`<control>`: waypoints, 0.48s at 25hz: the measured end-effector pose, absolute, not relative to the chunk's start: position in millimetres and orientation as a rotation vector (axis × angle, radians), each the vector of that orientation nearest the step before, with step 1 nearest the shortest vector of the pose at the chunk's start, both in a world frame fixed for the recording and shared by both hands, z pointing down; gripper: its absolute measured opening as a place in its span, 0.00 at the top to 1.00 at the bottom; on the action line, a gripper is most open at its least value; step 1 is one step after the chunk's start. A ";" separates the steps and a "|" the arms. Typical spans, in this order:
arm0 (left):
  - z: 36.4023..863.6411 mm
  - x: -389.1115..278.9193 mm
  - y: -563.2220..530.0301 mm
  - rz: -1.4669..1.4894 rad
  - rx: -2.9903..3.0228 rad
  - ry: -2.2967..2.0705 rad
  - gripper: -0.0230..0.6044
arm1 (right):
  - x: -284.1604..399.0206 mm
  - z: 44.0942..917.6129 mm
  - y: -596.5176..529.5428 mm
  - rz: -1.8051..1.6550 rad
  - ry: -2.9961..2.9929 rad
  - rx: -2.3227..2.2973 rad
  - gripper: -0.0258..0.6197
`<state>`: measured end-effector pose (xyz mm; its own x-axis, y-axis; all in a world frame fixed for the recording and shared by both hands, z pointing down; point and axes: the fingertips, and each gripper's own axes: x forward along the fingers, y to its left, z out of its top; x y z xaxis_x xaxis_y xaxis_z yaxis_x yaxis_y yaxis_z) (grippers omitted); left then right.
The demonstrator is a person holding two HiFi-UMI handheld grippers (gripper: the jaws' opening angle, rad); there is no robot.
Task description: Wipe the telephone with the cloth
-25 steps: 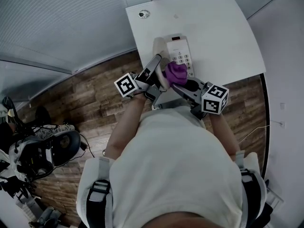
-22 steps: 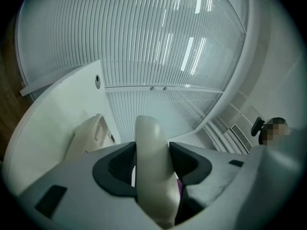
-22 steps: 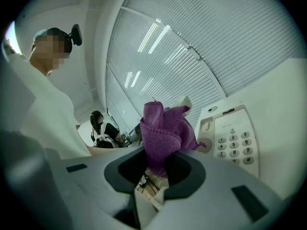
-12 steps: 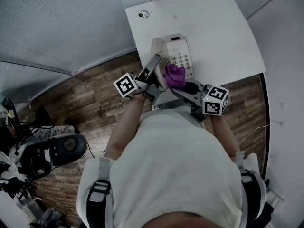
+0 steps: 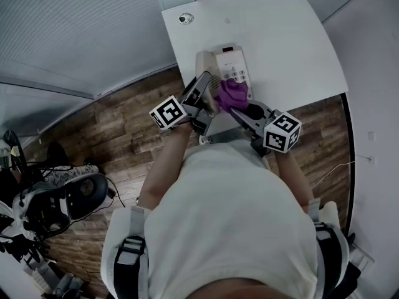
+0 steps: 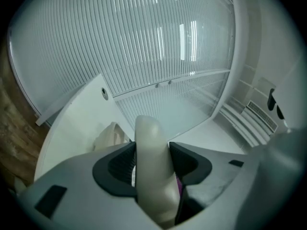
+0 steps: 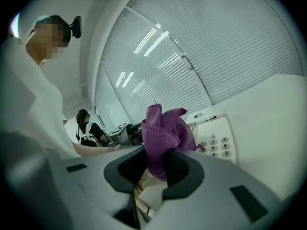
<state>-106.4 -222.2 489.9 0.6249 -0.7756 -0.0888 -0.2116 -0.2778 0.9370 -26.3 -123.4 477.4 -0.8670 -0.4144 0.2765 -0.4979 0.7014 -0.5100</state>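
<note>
The white table had its left edge and its near edge close to the work: the telephone stood by the near left part of the top, and both grippers reached in over the near edge. To the right and to the far side of the telephone the top stretched wide, with a small round fitting at the far left corner. Beyond the left edge there was wooden floor, then a wall of blinds; dark equipment stood on the floor at the near left, well apart from the table. The left gripper had its jaws closed on the cream handset; in the left gripper view both pads pressed on its sides and its far end stood out past the jaws. From the head view the handset ran along the left side of the telephone. The right gripper, just beside the left one, had its jaws closed on the purple cloth, and the bunch rose out past them. The cloth covered the near part of the keypad; whether it touched the keys I could not tell
</note>
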 end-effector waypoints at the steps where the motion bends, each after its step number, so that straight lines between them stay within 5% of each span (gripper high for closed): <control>1: 496.6 -108.7 -224.1 -0.627 1.833 -0.851 0.60 | -24.1 479.2 -126.3 0.883 -2.760 0.771 0.81; 12: 523.0 -93.0 -232.9 -0.322 1.903 -1.105 0.60 | 4.4 476.5 -153.5 0.813 -2.713 0.993 0.81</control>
